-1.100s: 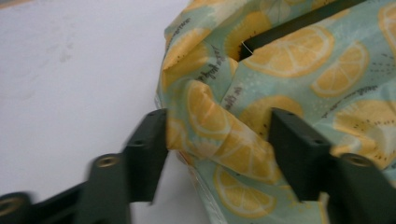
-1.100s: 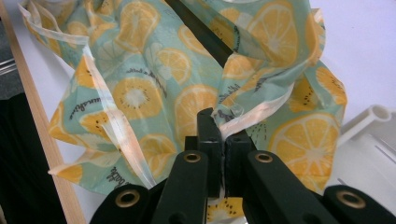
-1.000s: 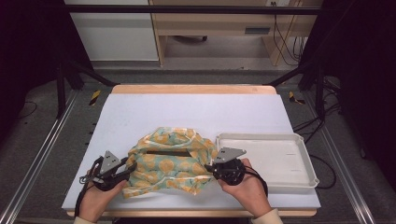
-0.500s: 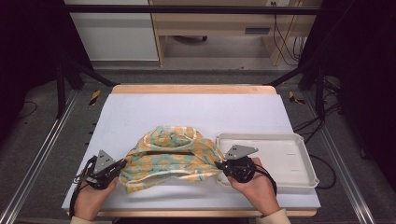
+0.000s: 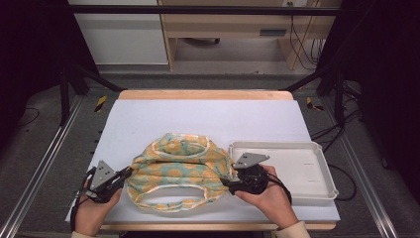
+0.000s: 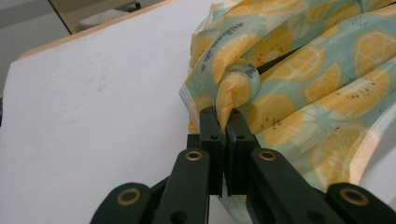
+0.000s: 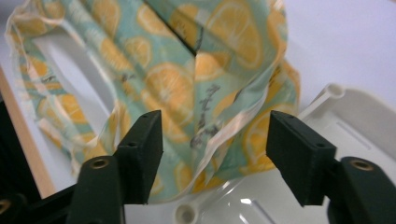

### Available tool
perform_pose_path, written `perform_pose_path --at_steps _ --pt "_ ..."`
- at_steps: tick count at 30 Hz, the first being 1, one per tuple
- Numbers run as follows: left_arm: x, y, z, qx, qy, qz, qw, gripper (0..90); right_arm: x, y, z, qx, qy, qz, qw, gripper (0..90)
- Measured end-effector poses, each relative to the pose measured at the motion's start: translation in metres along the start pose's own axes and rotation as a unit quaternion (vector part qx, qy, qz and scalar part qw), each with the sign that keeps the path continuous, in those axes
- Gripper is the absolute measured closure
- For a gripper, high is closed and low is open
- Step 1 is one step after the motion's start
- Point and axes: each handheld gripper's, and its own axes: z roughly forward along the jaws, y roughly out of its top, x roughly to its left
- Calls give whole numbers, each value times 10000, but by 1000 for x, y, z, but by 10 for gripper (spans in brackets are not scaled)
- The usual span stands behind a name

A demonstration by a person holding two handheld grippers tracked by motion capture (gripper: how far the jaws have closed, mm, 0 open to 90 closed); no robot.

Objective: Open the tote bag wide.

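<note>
High view has the fruit-print cloth (image 5: 181, 171) spread near the front edge of the table (image 5: 208, 116), its right end lapping onto the white tray (image 5: 307, 168), so the right gripper (image 5: 229, 182) should re-pinch that hem squarely while the left gripper (image 5: 130, 171) holds tension. Left gripper view: jaws clamped on a bunched fold of teal fabric with orange slices. Right gripper view: jaws have just been opening, the pale-trimmed edge lying loose between them.
</note>
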Motion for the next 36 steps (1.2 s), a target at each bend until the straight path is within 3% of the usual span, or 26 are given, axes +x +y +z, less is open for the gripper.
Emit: perform_pose_path --at_steps 6,11,12,13,14,15,16,18,23,26,30,32,36 --pt "2 0 0 -85 27 -21 10000 880 -6 19 1 -237 -36 94 9997 315" --pt "5 -1 3 -51 -35 -67 10000 878 -12 34 12 -157 -157 109 9997 353" --pt "7 -2 5 -43 -43 -97 9999 878 -13 39 19 -129 -166 70 9998 507" --pt "7 -2 5 -43 -43 -97 9999 878 -14 41 23 -94 -169 20 9998 582" --pt "8 -2 6 -37 -53 -110 9999 878 -14 41 23 -94 -169 20 9998 582" --pt "9 -2 8 -28 -58 -122 9999 878 -14 44 29 33 -284 -89 9996 793" --pt "11 -2 9 -34 -48 -135 9999 878 -14 44 29 33 -284 -89 9996 793" --pt "19 -2 14 -38 46 -169 9998 880 -13 48 33 28 -365 -147 9992 900" --pt "34 -2 16 -100 222 -324 9992 884 -11 53 31 -47 -367 -164 9992 900" --pt "36 -5 15 -51 132 -417 9990 884 -10 55 30 -21 -350 -265 9990 900" --pt "24 -5 10 154 -117 -280 9994 885 -18 50 29 84 -434 -290 9986 900" --pt "14 -4 10 329 -314 -162 9988 885 -28 44 28 164 -584 -249 9978 900" --pt "3 -3 14 526 -432 -24 9977 886 -37 41 30 215 -678 -189 9973 900"
